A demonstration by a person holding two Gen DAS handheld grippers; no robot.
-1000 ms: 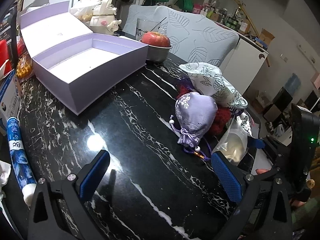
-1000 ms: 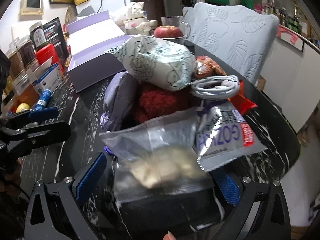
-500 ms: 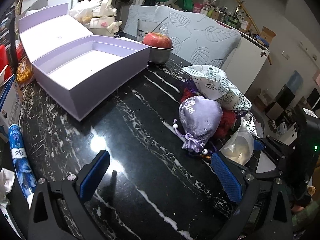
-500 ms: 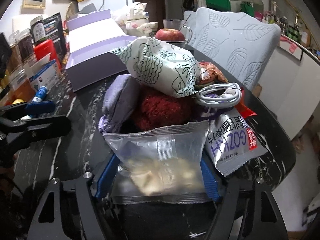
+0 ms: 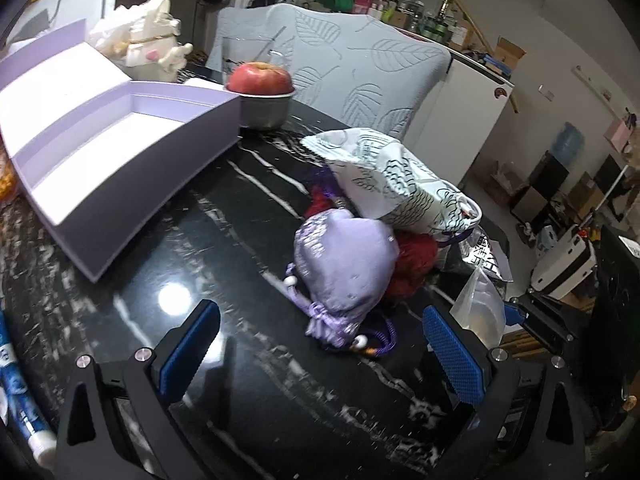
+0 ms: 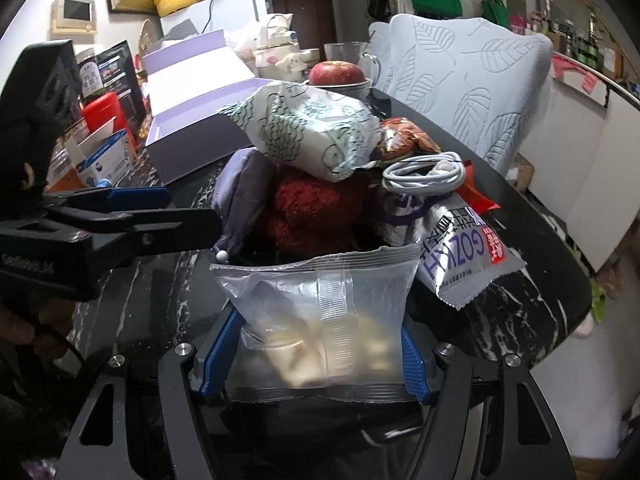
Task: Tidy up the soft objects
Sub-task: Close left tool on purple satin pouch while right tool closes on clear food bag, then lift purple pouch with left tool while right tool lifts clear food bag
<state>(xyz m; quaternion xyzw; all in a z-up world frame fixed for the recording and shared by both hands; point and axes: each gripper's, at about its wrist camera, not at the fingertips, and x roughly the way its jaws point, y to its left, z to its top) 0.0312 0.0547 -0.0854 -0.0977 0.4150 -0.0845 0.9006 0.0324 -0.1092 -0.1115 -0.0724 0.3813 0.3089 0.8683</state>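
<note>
A pile of soft things lies on the black marble table (image 5: 248, 360): a lilac drawstring pouch (image 5: 344, 260), a red fuzzy item (image 5: 414, 256) and a white patterned pouch (image 5: 396, 184) on top. My left gripper (image 5: 320, 352) is open, its fingers either side of the lilac pouch's tied end. My right gripper (image 6: 316, 356) is shut on a clear plastic snack bag (image 6: 320, 320) and holds it upright in front of the pile. The pile shows in the right wrist view too: the patterned pouch (image 6: 308, 128), the red item (image 6: 316, 208).
An open lilac gift box (image 5: 108, 148) stands at the table's left. A metal bowl with an apple (image 5: 262, 96) sits behind it. A silver snack packet (image 6: 460, 256), a coiled white cable (image 6: 424, 174) and a leaf-patterned chair (image 6: 468, 80) are at the right. A blue tube (image 5: 16, 392) lies far left.
My right gripper has closed on the clear snack bag and lifted it upright. My left gripper has moved closer to the lilac pouch and stayed open.
</note>
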